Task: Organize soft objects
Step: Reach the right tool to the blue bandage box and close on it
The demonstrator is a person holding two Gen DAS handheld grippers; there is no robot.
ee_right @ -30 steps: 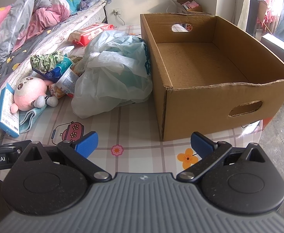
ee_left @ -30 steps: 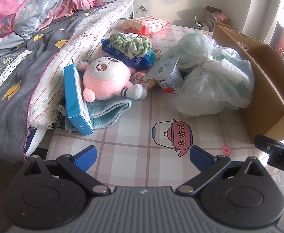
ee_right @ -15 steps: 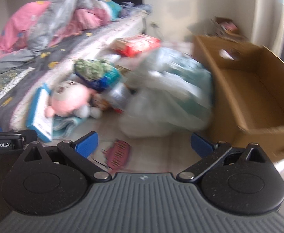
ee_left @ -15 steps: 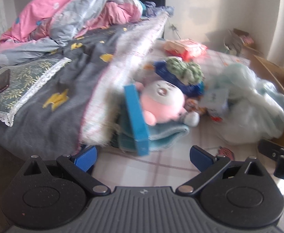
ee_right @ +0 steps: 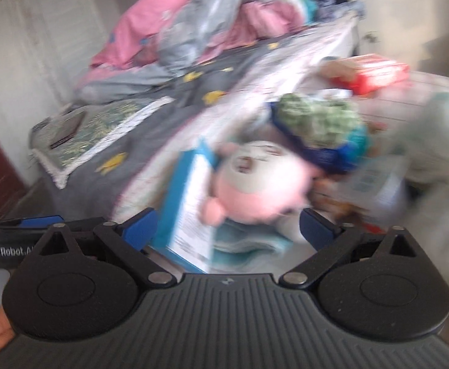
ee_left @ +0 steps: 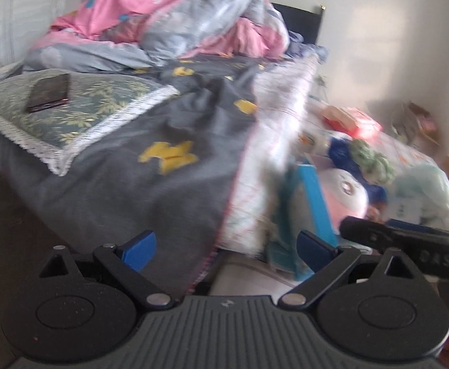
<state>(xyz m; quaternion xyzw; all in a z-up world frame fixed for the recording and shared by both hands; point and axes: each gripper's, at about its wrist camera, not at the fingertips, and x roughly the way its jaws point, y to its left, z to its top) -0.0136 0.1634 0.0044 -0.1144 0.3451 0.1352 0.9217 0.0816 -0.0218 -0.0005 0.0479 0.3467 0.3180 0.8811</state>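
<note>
Both views swung bedward; pink plush (ee_right: 255,181) lies ahead of right tool (ee_right: 229,230), empty, closing.

Place: a bedroom in a home, where I stand with my tools.
Bed: a made-up bed (ee_left: 169,190) under a grey blanket with yellow shapes.
Bedding: a pink and grey quilt (ee_left: 175,21) heaped at the far end; a leaf-print pillow (ee_left: 101,104) with a lace edge near me.
Headboard: dark, against a plain pale wall (ee_left: 387,40).
Clutter: a pink plush toy (ee_right: 255,178) and a red tissue pack (ee_right: 378,73) on a checked mat beside the bed.
</note>
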